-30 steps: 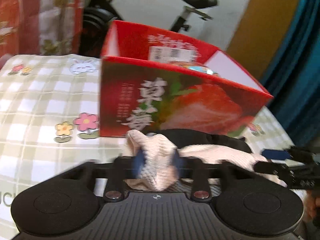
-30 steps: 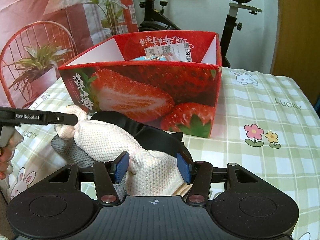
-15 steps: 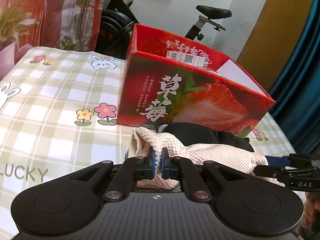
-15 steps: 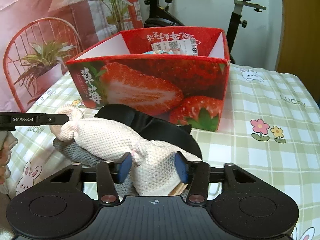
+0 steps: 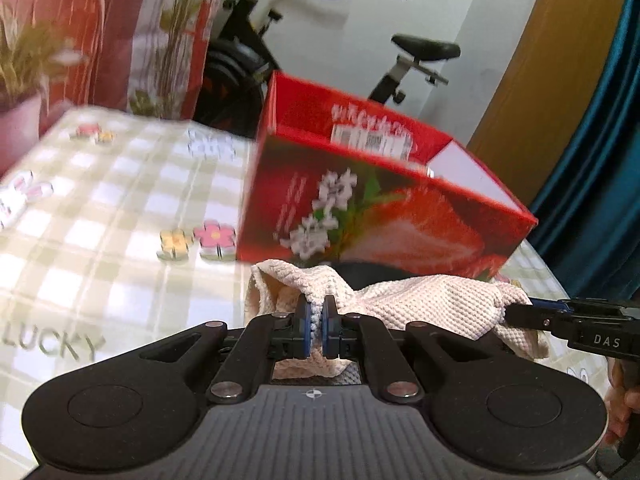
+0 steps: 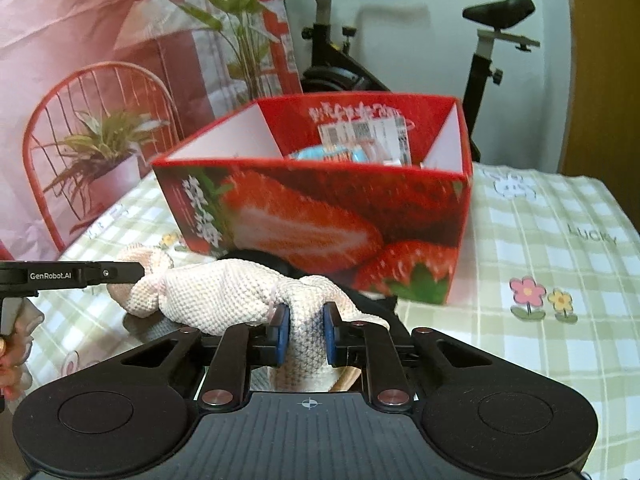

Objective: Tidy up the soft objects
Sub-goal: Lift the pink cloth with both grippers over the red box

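Observation:
A cream knitted cloth is stretched between both grippers, lifted a little over a dark soft item. My left gripper is shut on one end of the cloth. At the other end, the jaws of my right gripper are closing, and the pads press a bunched fold of the cloth. Each view shows the other gripper at its side edge: the right one and the left one. A red strawberry-print box stands open just behind the cloth.
The table carries a green-checked cloth with flower and rabbit prints. Inside the box lie a pale blue item and a label. An exercise bike and a red plant-print backdrop stand behind. A hand shows at the left edge.
My left gripper shut tight on the cloth's end. The right jaws narrowed from wide apart until they pinch the cloth. The cloth rose and drew taut between both grippers.

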The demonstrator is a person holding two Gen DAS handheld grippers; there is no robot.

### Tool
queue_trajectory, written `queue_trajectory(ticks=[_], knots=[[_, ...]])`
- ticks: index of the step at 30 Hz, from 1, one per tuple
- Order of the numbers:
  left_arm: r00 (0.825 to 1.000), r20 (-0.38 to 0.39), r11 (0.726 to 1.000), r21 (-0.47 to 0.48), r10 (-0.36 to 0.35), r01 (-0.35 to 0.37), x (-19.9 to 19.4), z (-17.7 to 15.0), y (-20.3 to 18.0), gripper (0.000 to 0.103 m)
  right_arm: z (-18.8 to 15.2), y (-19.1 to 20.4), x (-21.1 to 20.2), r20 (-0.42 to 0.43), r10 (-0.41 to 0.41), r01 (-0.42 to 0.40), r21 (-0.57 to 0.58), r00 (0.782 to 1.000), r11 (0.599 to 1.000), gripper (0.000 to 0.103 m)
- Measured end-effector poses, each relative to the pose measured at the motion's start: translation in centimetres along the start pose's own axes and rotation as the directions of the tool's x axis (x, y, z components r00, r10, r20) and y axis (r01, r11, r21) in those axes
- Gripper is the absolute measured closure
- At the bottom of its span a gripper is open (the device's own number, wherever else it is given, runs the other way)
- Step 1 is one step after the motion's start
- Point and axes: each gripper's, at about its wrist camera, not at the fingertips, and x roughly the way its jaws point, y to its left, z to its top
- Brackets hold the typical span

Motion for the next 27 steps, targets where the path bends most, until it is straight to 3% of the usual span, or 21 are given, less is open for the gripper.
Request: queue_trajectory(ticks=[7, 13, 23, 27], knots=[[0.994, 0.109, 0.999, 0.045, 0.016, -0.021, -2.3, 2.5, -0.7, 0.098, 2.1, 0.6, -1.6, 0.079, 0.038, -0.037, -0.009, 0.996, 0.999, 0.087], [0.983, 0.182, 0.993, 0.116, -0.005, -0.016, -3.4, 6.7, -2.2, 0.098, 5.4, 0.1, -3.2, 0.161, 0.067, -0.069, 0.006, 0.985, 0.998, 0.087], [0.983, 0.18, 0.993, 0.119, -0.036, 0.014, 0.3, 12.3, -4.2, 0.098, 11.5, -2.6, -2.4, 0.24, 0.038, -0.056, 0.068, 0.97, 0.996, 0.087], [0.985, 0.171, 0.986, 0.165, -0.02, -0.009, 2.0, 13.7, -5.2, 0.098, 13.2, -3.5, -1.4, 0.246, 0.009, -0.031, 0.086, 0.969, 0.996, 0.087]])
